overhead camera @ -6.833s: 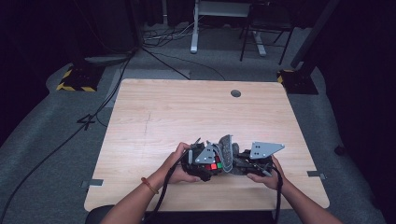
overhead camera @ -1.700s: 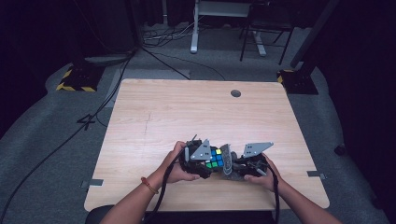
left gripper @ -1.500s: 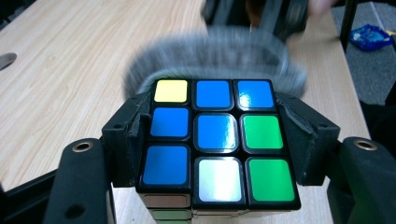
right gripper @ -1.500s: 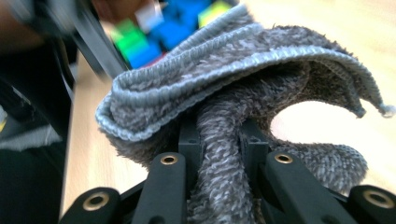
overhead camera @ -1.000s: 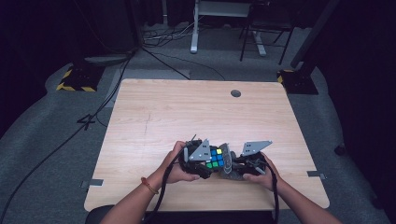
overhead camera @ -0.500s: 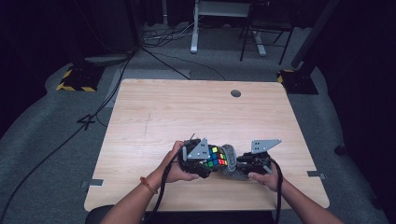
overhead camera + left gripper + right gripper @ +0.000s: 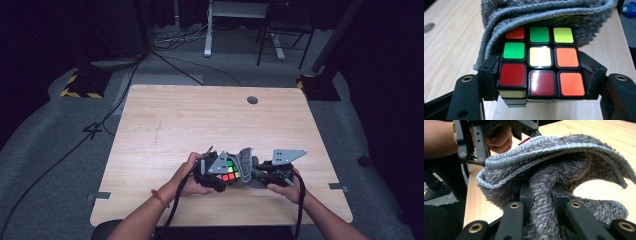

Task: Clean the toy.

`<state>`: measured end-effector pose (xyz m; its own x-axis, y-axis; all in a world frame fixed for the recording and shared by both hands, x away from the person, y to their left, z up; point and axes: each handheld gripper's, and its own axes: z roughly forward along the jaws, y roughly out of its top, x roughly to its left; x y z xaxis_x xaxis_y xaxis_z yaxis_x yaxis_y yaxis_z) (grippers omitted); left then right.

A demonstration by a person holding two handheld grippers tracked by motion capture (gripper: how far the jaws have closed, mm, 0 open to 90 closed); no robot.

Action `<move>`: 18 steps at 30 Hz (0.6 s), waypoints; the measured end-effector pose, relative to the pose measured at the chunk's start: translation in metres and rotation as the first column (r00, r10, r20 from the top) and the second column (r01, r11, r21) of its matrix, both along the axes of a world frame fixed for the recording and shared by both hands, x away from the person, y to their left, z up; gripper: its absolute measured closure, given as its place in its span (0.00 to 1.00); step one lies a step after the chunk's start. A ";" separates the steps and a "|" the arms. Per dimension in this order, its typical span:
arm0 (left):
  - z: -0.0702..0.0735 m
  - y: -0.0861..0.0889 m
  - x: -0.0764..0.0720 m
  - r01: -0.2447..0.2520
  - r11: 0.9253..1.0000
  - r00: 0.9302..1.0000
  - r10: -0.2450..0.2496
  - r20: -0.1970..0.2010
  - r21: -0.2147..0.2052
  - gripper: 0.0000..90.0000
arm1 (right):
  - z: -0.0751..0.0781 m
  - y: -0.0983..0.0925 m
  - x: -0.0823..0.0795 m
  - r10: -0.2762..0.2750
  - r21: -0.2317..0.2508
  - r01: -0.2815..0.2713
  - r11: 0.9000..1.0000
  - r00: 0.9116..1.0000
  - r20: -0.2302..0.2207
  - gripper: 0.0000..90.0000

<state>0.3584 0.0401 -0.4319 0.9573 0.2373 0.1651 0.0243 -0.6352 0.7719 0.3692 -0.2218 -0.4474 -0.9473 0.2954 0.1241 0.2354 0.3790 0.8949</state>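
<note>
Surface: pale wooden table with a round cable hole near its far edge, standing on grey carpet. Room: dark; black cables, hazard-striped base and desk frame beyond the table.

Left gripper: held low over the table's near edge by the person's left hand, pointing toward the right gripper. Jaws clamped on the sides of a puzzle cube, coloured face toward its camera.

Right gripper: opposite, in the right hand, jaws pinched shut on a fold of grey fluffy cloth.

Cloth: draped over the cube's far edge, touching it.

Change: half a second earlier the cloth lay lower beside the cube; it now arches higher over it.
</note>
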 end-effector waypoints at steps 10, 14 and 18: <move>0.009 0.003 -0.004 0.031 0.998 0.999 -0.032 -0.013 -0.062 0.37 | -0.019 0.013 0.004 -0.019 -0.173 0.013 0.985 0.999 -0.033 0.85; 0.007 0.002 -0.003 0.018 1.000 1.000 -0.018 0.003 -0.021 0.37 | -0.015 0.013 0.003 -0.018 -0.163 0.014 0.986 1.000 -0.021 0.85; 0.000 -0.003 -0.004 -0.001 1.000 1.000 0.001 0.008 0.028 0.37 | 0.002 0.005 0.004 -0.025 -0.073 0.025 0.997 1.000 0.006 0.85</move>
